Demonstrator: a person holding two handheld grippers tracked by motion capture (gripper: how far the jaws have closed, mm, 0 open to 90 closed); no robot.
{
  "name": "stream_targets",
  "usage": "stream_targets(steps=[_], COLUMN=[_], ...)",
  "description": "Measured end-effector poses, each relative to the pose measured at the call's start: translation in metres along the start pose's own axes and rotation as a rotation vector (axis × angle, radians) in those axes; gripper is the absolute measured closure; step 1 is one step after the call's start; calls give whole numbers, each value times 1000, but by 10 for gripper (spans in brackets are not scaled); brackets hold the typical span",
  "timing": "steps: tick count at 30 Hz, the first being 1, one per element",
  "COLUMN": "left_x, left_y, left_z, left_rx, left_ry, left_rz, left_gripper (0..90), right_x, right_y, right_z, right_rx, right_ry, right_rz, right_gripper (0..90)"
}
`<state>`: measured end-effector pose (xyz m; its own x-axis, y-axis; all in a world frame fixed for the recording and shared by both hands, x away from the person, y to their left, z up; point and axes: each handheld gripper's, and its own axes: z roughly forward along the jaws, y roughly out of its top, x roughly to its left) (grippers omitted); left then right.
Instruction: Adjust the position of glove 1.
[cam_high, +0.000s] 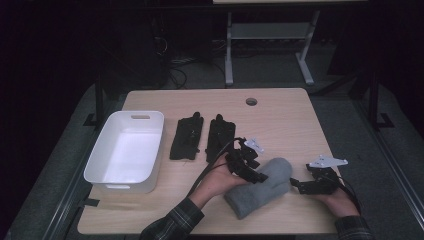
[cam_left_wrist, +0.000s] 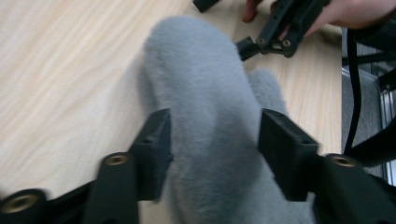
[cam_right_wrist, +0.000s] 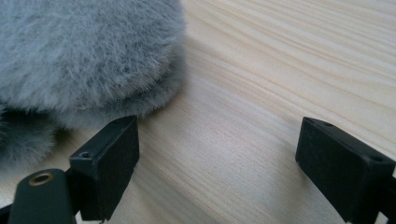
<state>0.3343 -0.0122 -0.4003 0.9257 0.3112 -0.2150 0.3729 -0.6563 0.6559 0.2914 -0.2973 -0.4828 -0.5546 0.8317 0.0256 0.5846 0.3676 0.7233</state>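
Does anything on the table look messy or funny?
Nothing is spilled or broken. The fluffy grey mitten lies slanted near the front edge, away from the two black gloves lined up side by side next to the white bin. The left tool straddles it.

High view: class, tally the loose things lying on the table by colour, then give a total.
Grey: 1, the fluffy mitten
Black: 2, the left glove and the right glove
White: 1, the bin
Total: 4
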Motion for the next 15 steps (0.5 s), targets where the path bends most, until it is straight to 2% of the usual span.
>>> stream_targets(steps=[3, 7, 15], left_x=[4, 6, 11], left_y=[0, 0, -1], left_z=[0, 7, 21], left_rx=[-21, -14, 3], left_ry=[-14, -33, -42], left_rz=[-13, -9, -9], left_gripper=[291, 191, 168], right_x=[0, 0, 0], right_y=[0, 0, 1], right_z=[0, 0, 1], right_rx=[0, -1, 1], right_ry=[-1, -1, -1], right_rz=[2, 3, 6], right_gripper=[134, 133, 134])
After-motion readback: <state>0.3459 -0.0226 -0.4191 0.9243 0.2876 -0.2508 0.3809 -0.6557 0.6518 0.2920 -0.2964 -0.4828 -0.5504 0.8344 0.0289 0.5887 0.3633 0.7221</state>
